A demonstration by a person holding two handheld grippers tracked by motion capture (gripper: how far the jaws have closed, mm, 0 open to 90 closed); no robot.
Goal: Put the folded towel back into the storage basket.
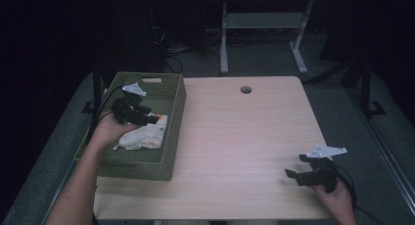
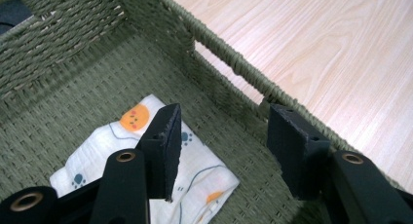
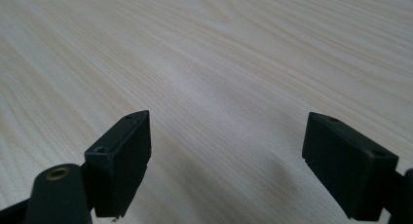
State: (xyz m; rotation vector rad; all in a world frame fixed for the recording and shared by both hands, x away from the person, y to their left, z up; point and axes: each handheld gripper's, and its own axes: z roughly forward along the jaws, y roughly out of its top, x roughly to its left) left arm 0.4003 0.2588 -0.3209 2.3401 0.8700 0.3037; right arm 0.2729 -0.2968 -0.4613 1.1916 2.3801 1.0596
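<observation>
A folded white cloth [image 1: 143, 133] with orange and blue prints lies on the floor of a green woven basket [image 1: 173, 118] at the table's left edge. My left gripper [image 1: 151, 115] hovers inside the basket just above the cloth, open, with nothing between its jaws. In the left gripper view the cloth [image 2: 199, 177] sits below and left of the left gripper [image 2: 221, 151], close to the basket's side wall [image 2: 229, 63]. My right gripper [image 1: 296, 167] rests low over the bare wood near the front right corner, open and empty. The right gripper [image 3: 226, 165] faces plain tabletop [image 3: 219, 63].
The light wooden table [image 1: 244, 137] has a round cable hole [image 1: 245, 89] at the back. The basket has a cut-out handle [image 1: 151, 80] in its far wall. Beyond the table stand a white desk frame [image 1: 264, 24] and cables on a dark floor.
</observation>
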